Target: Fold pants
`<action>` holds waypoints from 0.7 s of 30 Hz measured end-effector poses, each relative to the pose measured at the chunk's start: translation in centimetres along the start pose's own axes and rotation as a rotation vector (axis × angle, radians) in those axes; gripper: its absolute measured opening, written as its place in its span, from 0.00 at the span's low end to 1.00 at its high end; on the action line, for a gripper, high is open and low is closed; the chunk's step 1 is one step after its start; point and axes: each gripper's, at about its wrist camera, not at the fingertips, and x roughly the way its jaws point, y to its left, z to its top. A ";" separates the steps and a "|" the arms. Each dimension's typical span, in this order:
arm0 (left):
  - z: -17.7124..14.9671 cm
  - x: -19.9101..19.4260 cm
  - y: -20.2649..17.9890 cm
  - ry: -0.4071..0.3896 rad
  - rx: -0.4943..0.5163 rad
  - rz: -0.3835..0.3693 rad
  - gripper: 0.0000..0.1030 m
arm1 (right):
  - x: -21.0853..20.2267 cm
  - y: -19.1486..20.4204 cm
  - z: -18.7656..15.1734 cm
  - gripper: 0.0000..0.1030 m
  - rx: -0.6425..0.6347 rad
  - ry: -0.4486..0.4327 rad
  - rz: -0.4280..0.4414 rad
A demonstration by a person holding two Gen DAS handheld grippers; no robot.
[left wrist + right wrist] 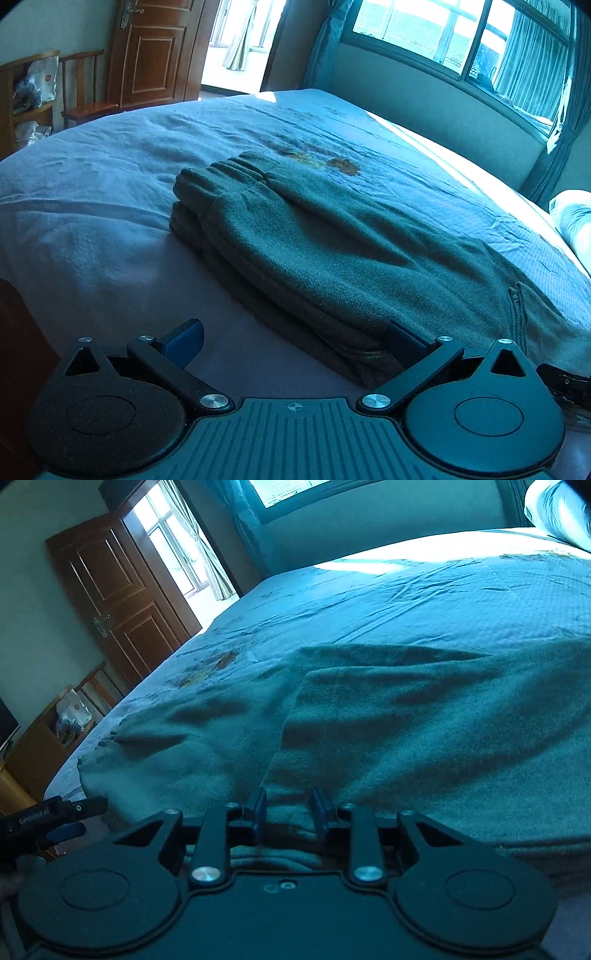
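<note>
Pants (314,236), grey-green, lie part-folded on the bed (92,206), directly ahead of both grippers. The left gripper (295,343) holds its pads wide apart: the left pad stands over bare sheet, the right pad touches the near folded edge, and nothing is clamped. The right gripper (288,812) has its pads set narrowly, with a ridge of cloth rising between them; whether they press on that cloth cannot be told.

In the left view the stack's long axis runs from the near right corner away to the upper left, ending at the gathered waistband (225,173). In the right view a folded layer's edge climbs from just ahead of the pads toward the far side, with a single layer spreading off to the left. Both grippers sit at the near edge; the right appears the better engaged with the fabric, so the next fold probably starts there.

Beyond the pants lie an embroidered patch (343,166), a pillow (572,214) at far right, a door (155,51), a chair (85,92) and a window (461,40). Nothing on the bed blocks a fold away from the grippers.
</note>
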 end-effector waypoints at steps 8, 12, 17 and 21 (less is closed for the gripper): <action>1.6 3.2 3.8 0.025 -0.184 -0.148 1.00 | -3.4 -1.3 0.8 0.28 0.062 -0.099 -0.001; 2.4 5.7 6.1 0.024 -0.296 -0.209 1.00 | -3.6 -1.4 0.8 0.30 0.058 -0.109 -0.023; 4.2 9.5 9.2 -0.014 -0.415 -0.342 1.00 | -4.9 -2.4 0.8 0.32 0.075 -0.141 -0.095; 4.8 11.2 10.2 -0.051 -0.465 -0.378 0.54 | -4.4 -1.9 0.6 0.33 0.040 -0.104 -0.092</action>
